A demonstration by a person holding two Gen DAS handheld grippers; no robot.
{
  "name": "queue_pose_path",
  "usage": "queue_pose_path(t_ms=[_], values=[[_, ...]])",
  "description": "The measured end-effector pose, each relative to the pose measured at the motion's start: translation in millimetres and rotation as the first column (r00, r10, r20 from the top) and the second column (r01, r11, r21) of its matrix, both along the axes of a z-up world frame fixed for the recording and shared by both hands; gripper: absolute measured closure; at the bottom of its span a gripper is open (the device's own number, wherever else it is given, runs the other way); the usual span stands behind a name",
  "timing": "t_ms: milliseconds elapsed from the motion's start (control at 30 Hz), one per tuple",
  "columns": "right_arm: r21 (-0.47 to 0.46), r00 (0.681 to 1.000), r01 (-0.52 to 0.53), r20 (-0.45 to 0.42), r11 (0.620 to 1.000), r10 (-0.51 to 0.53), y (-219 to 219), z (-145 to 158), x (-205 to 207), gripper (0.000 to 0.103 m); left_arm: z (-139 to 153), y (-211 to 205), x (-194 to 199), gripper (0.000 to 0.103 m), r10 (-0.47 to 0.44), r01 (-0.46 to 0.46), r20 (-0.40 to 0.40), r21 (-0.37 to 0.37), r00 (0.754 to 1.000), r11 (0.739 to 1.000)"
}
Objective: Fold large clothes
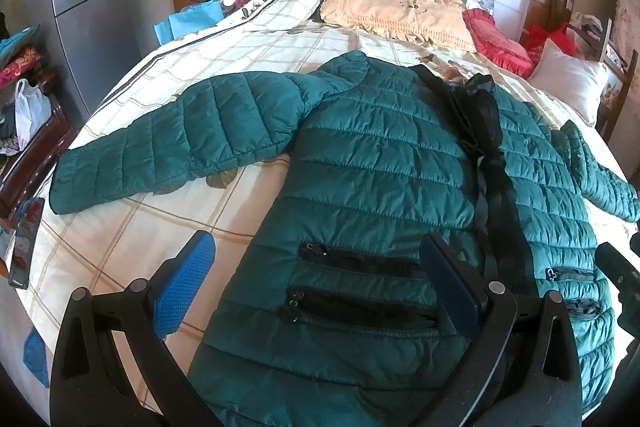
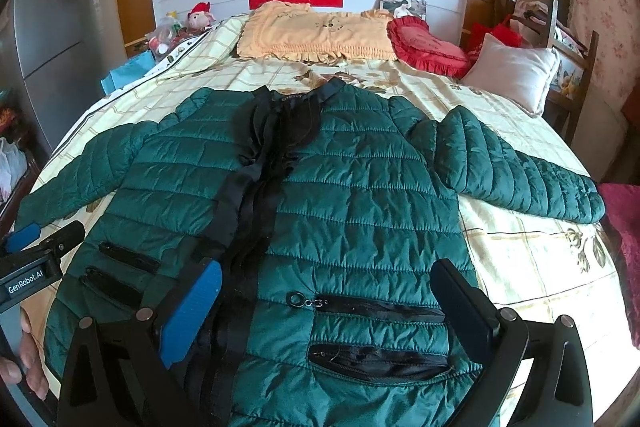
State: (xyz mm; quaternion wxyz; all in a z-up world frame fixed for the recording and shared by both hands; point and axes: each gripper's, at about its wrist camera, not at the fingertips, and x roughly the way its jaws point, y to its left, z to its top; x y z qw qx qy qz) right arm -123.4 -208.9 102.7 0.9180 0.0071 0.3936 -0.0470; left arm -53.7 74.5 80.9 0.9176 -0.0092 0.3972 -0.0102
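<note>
On the checked bedspread [image 1: 168, 227] lies a green quilted jacket [image 1: 380, 163], front up, sleeves spread. Left gripper [image 1: 320, 287] and right gripper [image 2: 332, 311] both hover above its hem, jaws wide apart, holding nothing.

Both claws spread wide, gripping nothing.

Left claw [image 1: 316, 291] held low with blue pads parted; right claw [image 2: 328, 311] likewise gaping, level beside it. Bare fingers [image 2: 34, 367] wrapped around the left handle, seen at the right view's edge.
</note>
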Motion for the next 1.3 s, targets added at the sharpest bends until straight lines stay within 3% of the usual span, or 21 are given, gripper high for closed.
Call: queue_pose_path(t_ms=[500, 800, 967, 1200, 1300], values=[[0.007, 1.0, 0.002, -0.008, 1.0, -0.002, 5, -4, 7, 0.0, -5, 27, 9, 0.001, 0.052, -0.052, -0.011, 0.018, 0.999, 0.998], [0.013, 0.999, -0.025, -0.026, 1.0, 0.025, 16, -10, 16, 0.0, -9, 86, 33, 0.001, 0.183, -0.182, -0.02, 0.063, 0.983, 0.981], [0.023, 0.999, -0.036, -0.033, 0.999, 0.037, 18, -12, 19, 0.0, -15, 156, 58, 0.001, 0.337, -0.333, -0.05, 0.062, 0.94, 0.941], [0.033, 0.998, -0.034, -0.048, 0.999, 0.036, 16, -16, 22, 0.0, -34, 270, 82, 0.001, 0.574, -0.57, -0.097, 0.068, 0.813, 0.819], [0.037, 0.997, -0.04, -0.067, 0.998, 0.043, 18, -19, 25, 0.0, -44, 296, 83, 0.001, 0.613, -0.613, -0.114, 0.039, 0.782, 0.789]])
